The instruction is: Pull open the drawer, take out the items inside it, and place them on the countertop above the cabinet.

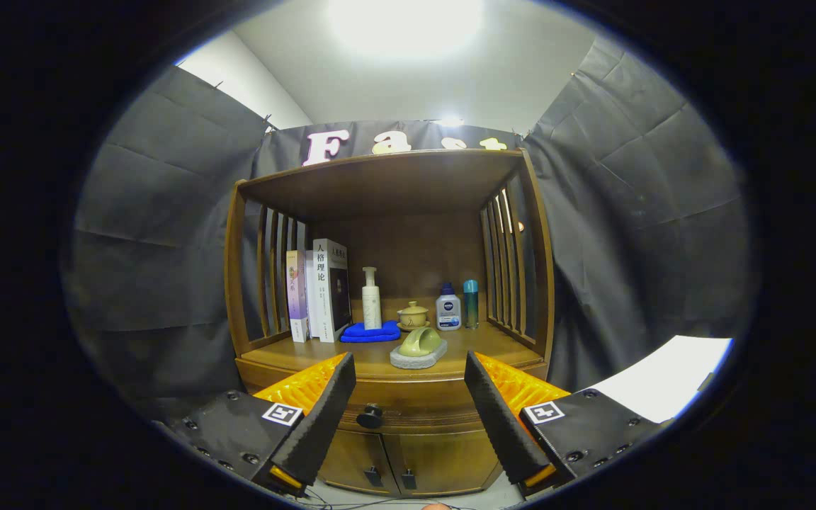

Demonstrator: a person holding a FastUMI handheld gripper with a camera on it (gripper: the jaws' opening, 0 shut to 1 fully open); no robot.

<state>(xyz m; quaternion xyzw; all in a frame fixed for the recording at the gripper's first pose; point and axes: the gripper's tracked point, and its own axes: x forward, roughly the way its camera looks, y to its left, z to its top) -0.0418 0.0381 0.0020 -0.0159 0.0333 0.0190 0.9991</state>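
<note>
- We face a brown wooden cabinet [394,397] with slatted sides and a roofed open shelf above its surface [287,352].
- The drawer [415,409] is a shallow, wide front just below the surface, same glossy brown wood, with one round dark knob [370,416]. It looks pushed fully in; we cannot see inside.
- Below the drawer sit two small doors [387,464] with dark handles.
- Our tongs [409,397] are spread wide, released, nothing between the black ridged fingers [326,418] but air.
- The knob lies between the fingers, nearer the left one, and beyond their tips; no contact.
- On the surface beyond the tongs: books [319,290] standing at the left, a white pump bottle [371,299] on a blue cloth [370,332], a small lidded pot [413,315], a white bottle with blue cap [448,308], a teal flask [471,303].
- Nearest the surface edge, a pale green piece on a grey stone base [418,350].
</note>
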